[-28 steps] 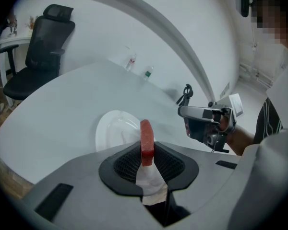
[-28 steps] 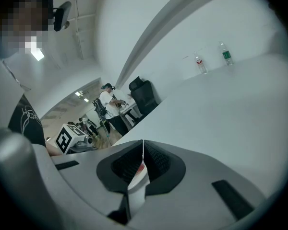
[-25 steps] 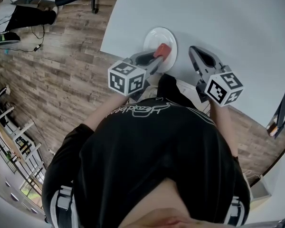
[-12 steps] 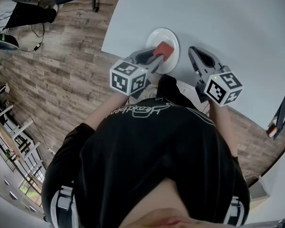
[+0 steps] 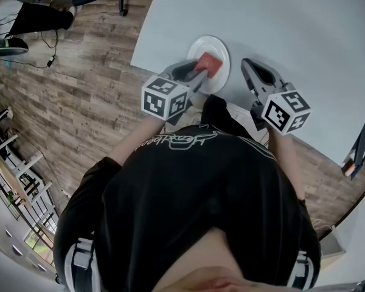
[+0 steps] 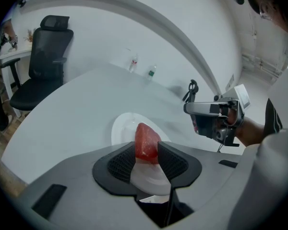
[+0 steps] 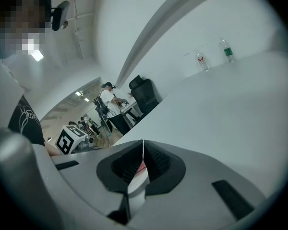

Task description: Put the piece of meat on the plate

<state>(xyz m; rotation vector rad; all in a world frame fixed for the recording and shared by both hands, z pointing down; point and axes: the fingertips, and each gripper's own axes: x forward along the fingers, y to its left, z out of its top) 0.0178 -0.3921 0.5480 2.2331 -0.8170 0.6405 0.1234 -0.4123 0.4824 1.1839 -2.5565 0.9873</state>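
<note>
The red piece of meat (image 6: 146, 142) stands on the white plate (image 6: 121, 128), which sits near the table's front edge (image 5: 201, 44). My left gripper (image 6: 146, 151) reaches over the plate's near rim and its jaws are opening, with the meat between the pads and resting on the plate. In the head view the meat (image 5: 208, 62) shows at the tips of the left gripper (image 5: 201, 69). My right gripper (image 5: 246, 64) hovers to the right of the plate, jaws shut and empty (image 7: 143, 143).
The pale grey table (image 5: 292, 29) stretches away behind the plate, with two small bottles (image 6: 151, 72) at its far side. A black office chair (image 6: 43, 66) stands off the table's left edge over wood flooring (image 5: 79, 90). People stand in the room's background.
The left gripper has edged slightly toward the plate, and the meat has shifted a little with it. The right gripper has kept still.
</note>
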